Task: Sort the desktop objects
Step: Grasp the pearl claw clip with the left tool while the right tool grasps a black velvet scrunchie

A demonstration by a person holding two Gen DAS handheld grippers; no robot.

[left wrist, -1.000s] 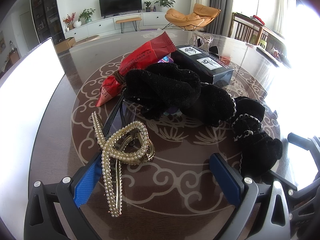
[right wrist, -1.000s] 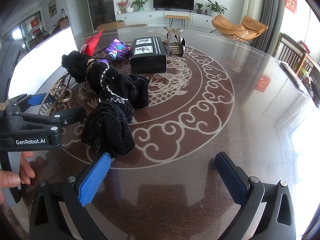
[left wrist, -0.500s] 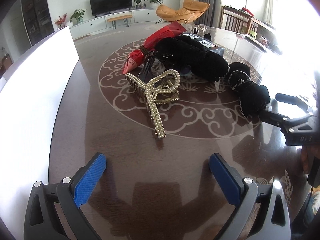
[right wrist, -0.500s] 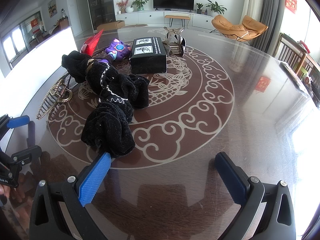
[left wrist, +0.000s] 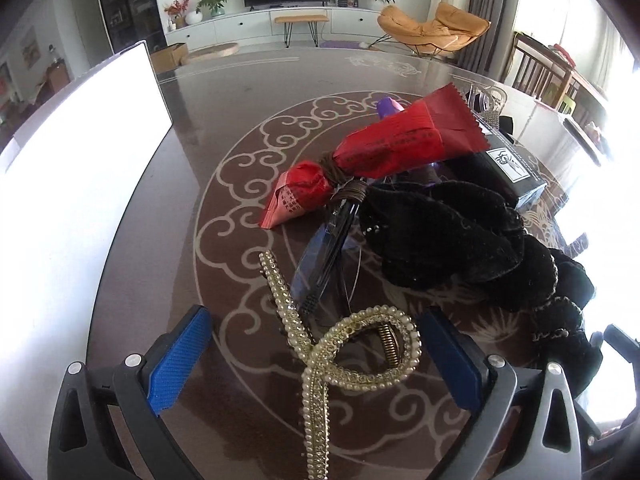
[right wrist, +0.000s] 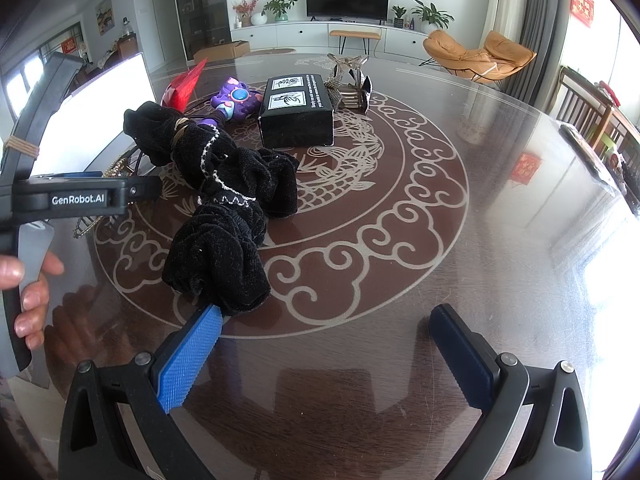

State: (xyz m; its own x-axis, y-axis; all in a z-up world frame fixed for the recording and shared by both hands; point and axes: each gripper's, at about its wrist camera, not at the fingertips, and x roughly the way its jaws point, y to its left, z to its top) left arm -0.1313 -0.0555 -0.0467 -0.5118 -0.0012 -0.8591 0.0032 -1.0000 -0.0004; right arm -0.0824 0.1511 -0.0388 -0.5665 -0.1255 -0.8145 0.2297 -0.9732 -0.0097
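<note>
A pearl hair clip (left wrist: 352,344) lies on the glass table between the blue pads of my left gripper (left wrist: 316,356), which is open; its looped end sits close to the right pad. Beyond it lie dark glasses (left wrist: 328,248), a red snack packet (left wrist: 384,152) and black scrunchies (left wrist: 452,240). My right gripper (right wrist: 326,354) is open and empty over bare glass, its left fingertip next to a black scrunchie (right wrist: 224,256). The left gripper's body (right wrist: 80,198), held by a hand (right wrist: 24,292), shows at the left of the right wrist view.
A black box (right wrist: 296,108), a purple toy (right wrist: 236,102) and a silver clip (right wrist: 350,84) sit further back. A white board (left wrist: 72,184) stands along the table's left side. The round table (right wrist: 500,200) extends to the right.
My left gripper, pulled back from the pile half a second ago, has come forward again, so the pearl clip now lies between its fingers. The right gripper has stayed still.
</note>
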